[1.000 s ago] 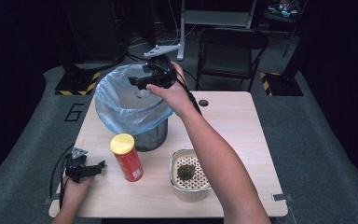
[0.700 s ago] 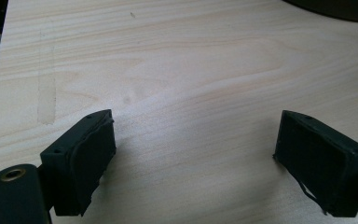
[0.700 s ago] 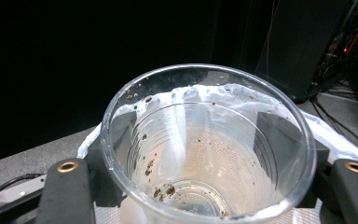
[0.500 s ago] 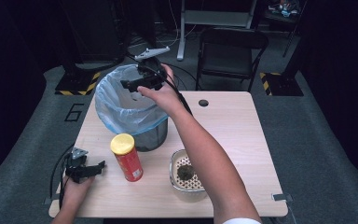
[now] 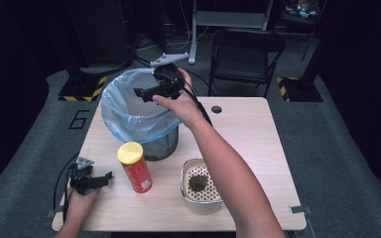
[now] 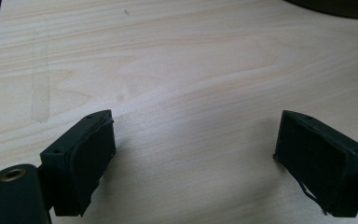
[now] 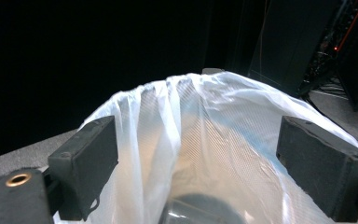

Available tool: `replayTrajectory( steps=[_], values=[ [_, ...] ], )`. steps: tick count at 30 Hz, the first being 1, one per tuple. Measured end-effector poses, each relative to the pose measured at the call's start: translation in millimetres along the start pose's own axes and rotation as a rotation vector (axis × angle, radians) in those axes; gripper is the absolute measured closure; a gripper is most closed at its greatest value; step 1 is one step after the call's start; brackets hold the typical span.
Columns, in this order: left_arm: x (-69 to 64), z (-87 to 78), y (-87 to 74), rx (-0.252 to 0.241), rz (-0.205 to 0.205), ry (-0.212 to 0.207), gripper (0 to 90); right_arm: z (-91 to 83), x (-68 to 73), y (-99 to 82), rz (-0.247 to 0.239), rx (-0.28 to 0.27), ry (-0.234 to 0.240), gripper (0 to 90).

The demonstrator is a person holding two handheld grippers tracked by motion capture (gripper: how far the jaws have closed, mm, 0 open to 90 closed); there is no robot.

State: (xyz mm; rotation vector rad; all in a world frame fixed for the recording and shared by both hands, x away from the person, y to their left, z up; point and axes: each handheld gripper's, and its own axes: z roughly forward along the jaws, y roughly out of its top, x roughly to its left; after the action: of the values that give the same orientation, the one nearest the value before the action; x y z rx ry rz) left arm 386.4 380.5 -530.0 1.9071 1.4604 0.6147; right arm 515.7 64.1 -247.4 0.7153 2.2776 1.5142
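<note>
High view overhead, facing forward-down; right claw view close, sharing bin liner (image 7: 205, 140).

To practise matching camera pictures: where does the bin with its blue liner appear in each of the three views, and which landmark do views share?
High view: bin stands left of centre on the table, under the right gripper.
Left gripper view: a dark curved edge at the top right, perhaps its base.
Right gripper view: the liner spreads across the lower centre, between open jaws.
Shared landmark: the liner's rim.
</note>
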Motion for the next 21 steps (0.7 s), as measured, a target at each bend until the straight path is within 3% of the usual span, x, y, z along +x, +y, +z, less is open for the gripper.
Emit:
replayTrajectory(
  steps=[3, 6, 7, 10, 11, 14, 17, 21],
  values=[
    [-1.0, -0.3, 0.8, 0.007, 0.002, -0.001, 11.8, -11.4, -3.3, -3.9, -0.024, 0.004, -0.018, 12.1],
    [0.2, -3.0, 3.8, 0.015, 0.002, -0.035, 14.1, -30.5, -5.5, -9.0, -0.031, -0.012, -0.020, 14.0],
    [-1.0, -4.9, 4.2, 0.007, -0.013, -0.050, 14.1, -35.1, -6.4, -10.7, -0.035, -0.016, -0.020, 14.3],
    [-1.3, -11.9, 8.0, -0.017, 0.001, -0.080, 14.2, -53.7, -12.2, -20.2, -0.031, -0.025, -0.019, 19.7],
    [-2.5, -14.0, 8.9, -0.027, -0.011, -0.090, 14.1, -58.9, -14.6, -23.8, -0.023, -0.028, -0.013, 22.6],
    [-4.0, -20.7, 12.6, -0.036, -0.011, -0.125, 14.0, -71.8, -21.5, -33.9, -0.029, -0.036, 0.000, 23.2],
    [-8.3, -29.2, 16.0, -0.065, 0.007, -0.133, 13.5, -85.0, -25.3, -46.4, -0.022, -0.021, -0.016, 24.4],
    [-13.9, -35.6, 19.0, -0.060, 0.032, -0.115, 13.4, -103.2, -31.9, -66.4, 0.000, -0.019, -0.061, 28.1]
  ],
)
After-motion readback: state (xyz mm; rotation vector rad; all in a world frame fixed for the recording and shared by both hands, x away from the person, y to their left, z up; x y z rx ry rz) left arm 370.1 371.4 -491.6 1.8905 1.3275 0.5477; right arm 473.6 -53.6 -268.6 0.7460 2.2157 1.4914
